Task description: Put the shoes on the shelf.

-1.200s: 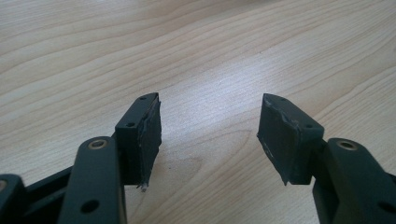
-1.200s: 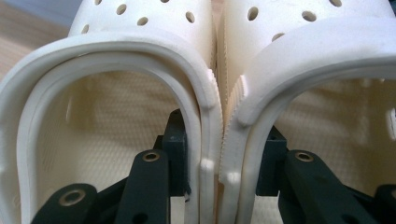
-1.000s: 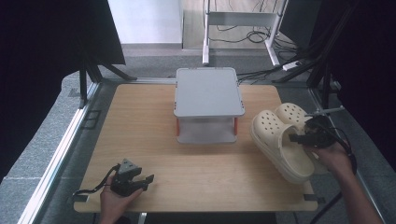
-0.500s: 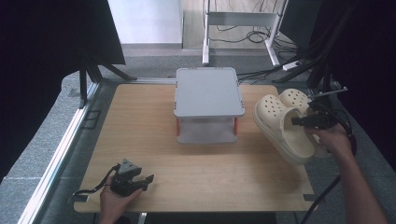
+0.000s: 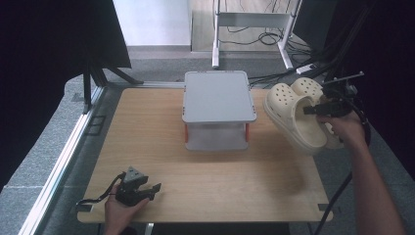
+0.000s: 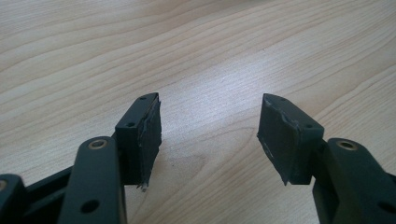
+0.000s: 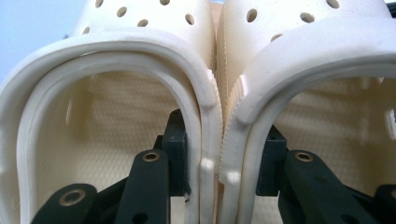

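The right gripper [image 5: 313, 110] was clamped on a pair of cream clogs [image 5: 293, 115]. One jaw sat inside each clog, and the two inner walls were squeezed together between them [image 7: 219, 140]. The clogs were held up in the air over the right edge of the wooden table [image 5: 147, 127], just beside the grey stand [image 5: 219, 95] with orange legs. The clogs tilted, with their holey toes pointing up and away.

The left gripper [image 5: 142, 188] rested on the table near the front left corner. Its jaws stood apart with nothing between them, just bare wood [image 6: 210, 93].
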Demonstrator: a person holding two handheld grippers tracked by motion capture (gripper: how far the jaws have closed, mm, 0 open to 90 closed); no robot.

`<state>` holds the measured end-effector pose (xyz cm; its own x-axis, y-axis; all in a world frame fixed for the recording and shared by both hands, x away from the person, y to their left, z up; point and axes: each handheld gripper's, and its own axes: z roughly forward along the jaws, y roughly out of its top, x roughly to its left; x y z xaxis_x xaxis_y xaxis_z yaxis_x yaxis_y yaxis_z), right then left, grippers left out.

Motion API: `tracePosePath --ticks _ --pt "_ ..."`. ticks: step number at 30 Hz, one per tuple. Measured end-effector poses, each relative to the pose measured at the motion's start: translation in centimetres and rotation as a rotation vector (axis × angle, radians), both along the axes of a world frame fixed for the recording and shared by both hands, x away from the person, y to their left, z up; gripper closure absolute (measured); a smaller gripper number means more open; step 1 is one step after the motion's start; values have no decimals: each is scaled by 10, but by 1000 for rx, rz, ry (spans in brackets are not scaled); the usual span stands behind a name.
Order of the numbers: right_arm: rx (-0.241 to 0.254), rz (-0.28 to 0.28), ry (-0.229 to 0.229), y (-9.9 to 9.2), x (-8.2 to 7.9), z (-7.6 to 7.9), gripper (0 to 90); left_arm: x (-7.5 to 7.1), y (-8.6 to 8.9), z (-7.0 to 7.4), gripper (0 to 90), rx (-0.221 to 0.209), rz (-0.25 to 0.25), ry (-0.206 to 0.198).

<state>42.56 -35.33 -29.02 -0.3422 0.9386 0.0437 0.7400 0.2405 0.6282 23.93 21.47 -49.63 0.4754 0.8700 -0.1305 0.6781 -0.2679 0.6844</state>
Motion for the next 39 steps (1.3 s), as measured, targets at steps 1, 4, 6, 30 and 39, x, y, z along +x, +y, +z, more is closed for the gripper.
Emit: tracePosePath --ticks 1,4,6,30,39 --pt "3 0 -1 1 2 3 651 0 0 0 401 -1 1 -1" --pt "10 6 -4 8 7 10 652 -1 1 0 401 -3 7 -3" --pt "11 10 -11 14 11 15 652 -1 1 0 401 -3 7 -3" --pt "18 75 -9 97 53 31 651 -1 6 1 402 -13 10 -7" --pt "10 116 -9 137 64 34 651 -1 6 1 402 -19 6 -5"
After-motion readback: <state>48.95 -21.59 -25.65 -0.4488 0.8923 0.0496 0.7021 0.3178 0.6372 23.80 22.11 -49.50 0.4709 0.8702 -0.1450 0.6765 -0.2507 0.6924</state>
